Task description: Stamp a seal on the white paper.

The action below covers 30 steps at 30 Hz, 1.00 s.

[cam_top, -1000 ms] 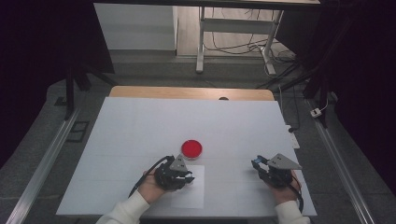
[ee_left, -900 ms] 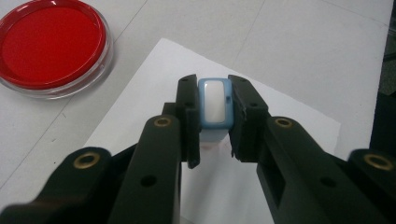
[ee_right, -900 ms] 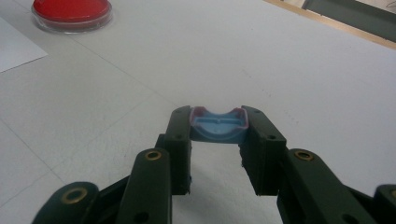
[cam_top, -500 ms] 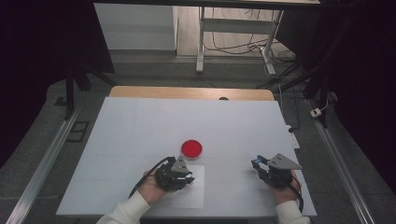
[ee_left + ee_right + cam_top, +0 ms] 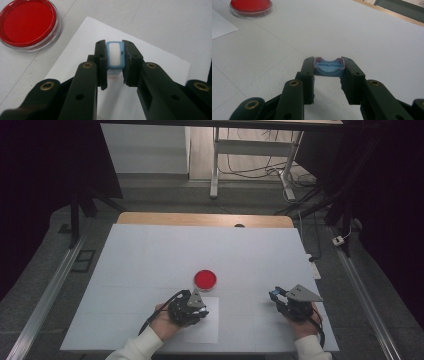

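We work at a white table (image 5: pixel 150 260), both claws low near its front edge and well apart. Under the left claw (image 5: pixel 196 306) lies a paper sheet (image 5: pixel 160 62), and just beyond that claw, up and to its left in the left gripper view, sits the round red ink pad (image 5: pixel 27 22), uncovered.

The left claw (image 5: pixel 115 56) is clamped on the stamp (image 5: pixel 115 57), a small block with a blue frame and a white face, held upright between the two black jaws and standing over the paper; a faint pink trace shows at its foot, though we cannot tell whether it touches the sheet. The right claw (image 5: pixel 328 68) is clamped on the stamp's cap (image 5: pixel 328 67), a shallow blue piece with a reddish rim, bowed a little by the squeeze. It hangs just over bare table, with the ink pad far ahead to its left.

We judge that we are at the stamping step: the cap is off and parked in the right claw, the stamp poised at the sheet. Next we should press straight down without tilting so the print comes clean, lift squarely, then bring the two claws together and line the cap up with the stamp's foot.
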Each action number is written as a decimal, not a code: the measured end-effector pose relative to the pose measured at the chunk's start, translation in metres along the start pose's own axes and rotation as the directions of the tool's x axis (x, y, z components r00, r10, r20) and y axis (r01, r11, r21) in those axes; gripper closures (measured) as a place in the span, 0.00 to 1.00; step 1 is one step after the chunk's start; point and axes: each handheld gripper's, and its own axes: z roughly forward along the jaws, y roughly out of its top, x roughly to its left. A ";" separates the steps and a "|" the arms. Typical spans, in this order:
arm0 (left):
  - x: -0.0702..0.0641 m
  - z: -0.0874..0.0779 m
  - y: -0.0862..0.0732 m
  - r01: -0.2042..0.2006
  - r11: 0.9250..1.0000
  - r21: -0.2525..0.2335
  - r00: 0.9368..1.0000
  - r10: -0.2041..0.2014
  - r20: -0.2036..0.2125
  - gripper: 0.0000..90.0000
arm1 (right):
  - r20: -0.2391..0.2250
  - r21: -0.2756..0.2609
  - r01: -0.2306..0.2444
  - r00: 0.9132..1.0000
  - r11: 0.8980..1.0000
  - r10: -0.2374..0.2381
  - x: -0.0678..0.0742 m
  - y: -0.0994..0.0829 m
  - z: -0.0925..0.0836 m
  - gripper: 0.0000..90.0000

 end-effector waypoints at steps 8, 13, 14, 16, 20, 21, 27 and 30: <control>0.001 0.000 0.001 0.007 1.000 0.006 1.000 -0.007 0.004 0.84 | -0.002 -0.005 -0.002 1.000 1.000 0.002 0.001 0.000 0.000 0.72; 0.000 0.001 0.001 0.003 1.000 0.009 1.000 -0.003 -0.002 0.84 | -0.001 -0.005 -0.001 1.000 1.000 0.001 0.001 0.000 0.000 0.72; 0.000 0.001 0.001 0.002 1.000 0.010 1.000 -0.002 -0.002 0.84 | -0.001 -0.006 -0.001 1.000 1.000 0.001 0.001 0.000 0.000 0.72; 0.000 0.001 0.001 0.002 1.000 0.009 1.000 -0.002 -0.001 0.84 | -0.001 -0.005 -0.002 1.000 1.000 0.002 0.001 0.000 0.000 0.72; 0.001 0.001 0.000 0.008 1.000 0.003 1.000 -0.008 0.006 0.84 | -0.001 -0.002 0.002 1.000 1.000 -0.002 0.001 0.000 0.000 0.72; 0.001 0.001 0.000 0.011 1.000 0.002 1.000 -0.011 0.008 0.84 | -0.001 -0.003 0.002 1.000 1.000 -0.002 0.001 0.000 0.000 0.72; 0.000 0.001 0.000 0.002 1.000 0.003 1.000 -0.002 0.001 0.84 | -0.001 -0.002 0.001 1.000 1.000 -0.001 0.002 0.001 0.001 0.72; 0.000 0.001 0.000 -0.001 1.000 0.003 1.000 0.001 -0.001 0.84 | -0.001 -0.002 0.001 1.000 1.000 -0.001 0.002 0.001 0.001 0.72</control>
